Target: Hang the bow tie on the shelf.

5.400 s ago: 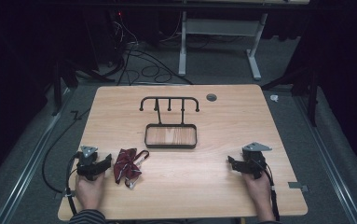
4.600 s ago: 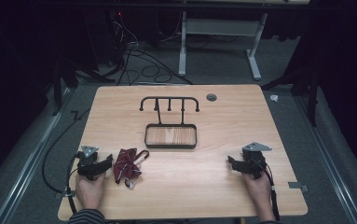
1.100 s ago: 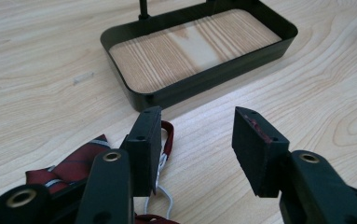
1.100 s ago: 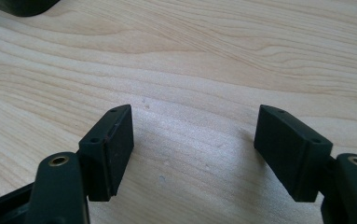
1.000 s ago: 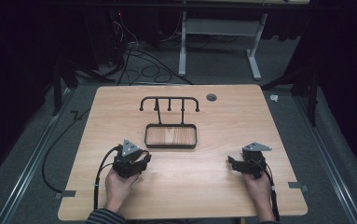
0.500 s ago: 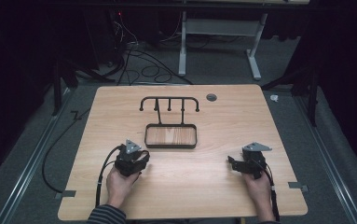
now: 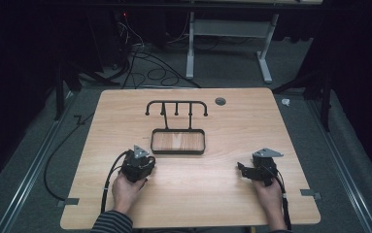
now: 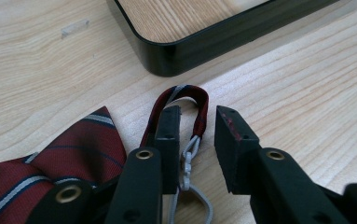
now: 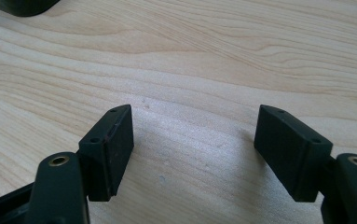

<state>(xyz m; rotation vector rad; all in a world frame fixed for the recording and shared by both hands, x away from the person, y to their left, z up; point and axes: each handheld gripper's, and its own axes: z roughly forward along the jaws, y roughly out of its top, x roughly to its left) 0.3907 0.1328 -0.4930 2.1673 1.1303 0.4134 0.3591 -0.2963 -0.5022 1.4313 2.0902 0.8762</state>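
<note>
Light wood-grain desk point(image 7: 212, 194) on a dark grey carpeted floor with cables trailing behind, and a black metal rack with hooks above a shallow wood-bottomed tray point(image 7: 177, 141) sits mid-desk. Left hand-held gripper point(image 8: 195, 135) is just beside the tray's near-left corner, jaws narrowed but with a gap, straddling the thin looped strap of a dark red striped fabric bow tie point(image 8: 69, 149) lying flat on the desk, white plastic clasp point(image 8: 187, 156) sitting between them. Right hand-held gripper point(image 9: 195, 144) is spread wide over bare wood, holding nothing, well apart toward the near-right of the desk
</note>
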